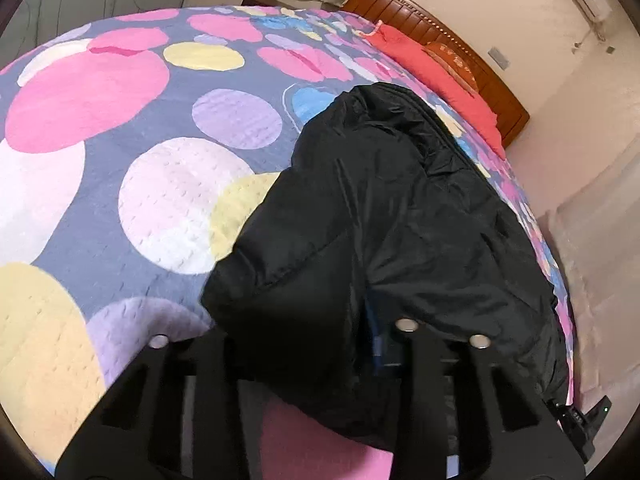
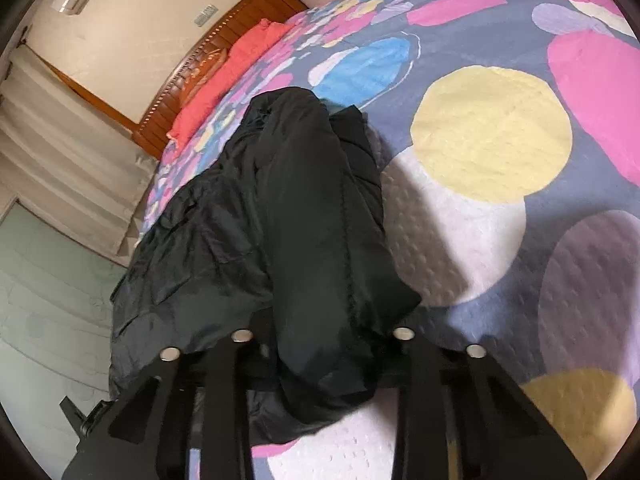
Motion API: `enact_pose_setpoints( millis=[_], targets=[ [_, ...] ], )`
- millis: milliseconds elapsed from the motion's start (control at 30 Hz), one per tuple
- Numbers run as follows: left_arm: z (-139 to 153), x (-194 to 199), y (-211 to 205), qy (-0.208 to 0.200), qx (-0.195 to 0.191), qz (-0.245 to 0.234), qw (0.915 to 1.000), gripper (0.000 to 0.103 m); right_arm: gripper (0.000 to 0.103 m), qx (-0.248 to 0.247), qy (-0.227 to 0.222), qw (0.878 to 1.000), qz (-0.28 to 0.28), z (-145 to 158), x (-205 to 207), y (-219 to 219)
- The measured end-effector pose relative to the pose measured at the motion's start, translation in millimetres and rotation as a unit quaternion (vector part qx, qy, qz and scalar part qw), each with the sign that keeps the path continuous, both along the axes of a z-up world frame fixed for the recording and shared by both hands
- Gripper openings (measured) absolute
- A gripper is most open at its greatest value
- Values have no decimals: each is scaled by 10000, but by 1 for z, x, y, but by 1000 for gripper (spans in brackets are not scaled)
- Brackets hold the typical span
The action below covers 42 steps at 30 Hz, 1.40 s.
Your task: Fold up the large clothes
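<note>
A large black padded jacket (image 1: 384, 216) lies on the bed, stretched away from me toward the headboard. It also shows in the right wrist view (image 2: 280, 220). My left gripper (image 1: 316, 344) has its fingers spread wide, with a fold of the jacket's near hem lifted between them. My right gripper (image 2: 324, 340) also has its fingers wide apart, with a bunched fold of the jacket hanging between them. The fingertips are hidden by the cloth, so I cannot tell whether either one grips it.
The bed has a quilt (image 1: 160, 168) with large pink, yellow, white and purple circles. A red pillow (image 1: 436, 72) and a wooden headboard (image 1: 452, 40) are at the far end. The bed's side edge runs beside the jacket, with pale floor (image 2: 48, 280) beyond.
</note>
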<state>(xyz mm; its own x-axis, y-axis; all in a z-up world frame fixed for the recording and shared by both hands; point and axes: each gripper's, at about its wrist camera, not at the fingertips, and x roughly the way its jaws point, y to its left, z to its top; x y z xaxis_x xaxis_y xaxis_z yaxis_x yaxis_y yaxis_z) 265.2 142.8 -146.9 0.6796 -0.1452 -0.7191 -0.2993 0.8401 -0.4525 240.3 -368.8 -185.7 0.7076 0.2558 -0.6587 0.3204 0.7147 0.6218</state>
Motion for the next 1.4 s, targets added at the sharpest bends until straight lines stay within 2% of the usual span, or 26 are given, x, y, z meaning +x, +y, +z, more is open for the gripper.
enact_pose_setpoints(
  millis=[133, 300, 533, 800, 967, 1133, 1233, 1267, 1400],
  targets=[
    [4, -16, 4, -14, -144, -22, 9999, 25, 25, -47, -38, 10000, 59, 5, -20, 2],
    [8, -55, 11, 67, -248, -84, 9996, 25, 25, -57, -16, 9998, 171, 8, -56, 3],
    [10, -124, 22, 163, -465, -48, 9988, 25, 25, -46, 63, 9995, 309, 9, -114, 5],
    [6, -193, 25, 247, -557, -138, 9980, 25, 25, 26, 164, 9989, 448, 6, -167, -1],
    [6, -215, 25, 242, -513, -147, 9983, 27, 26, 14, 188, 9988, 457, 3, -183, 0],
    [5, -215, 28, 313, -508, -143, 9981, 37, 35, 128, 276, 9987, 410, 5, -179, -2],
    [9, -220, 30, 345, -471, -202, 9981, 52, 44, -50, 327, 9986, 402, 10, -185, -2],
    [11, -223, 32, 345, -459, -256, 9980, 62, 46, -111, 339, 9986, 383, 12, -189, -4],
    [17, -236, 43, 307, -458, -435, 9975, 71, 56, -342, 363, 9985, 247, 20, -210, -14]
  ],
)
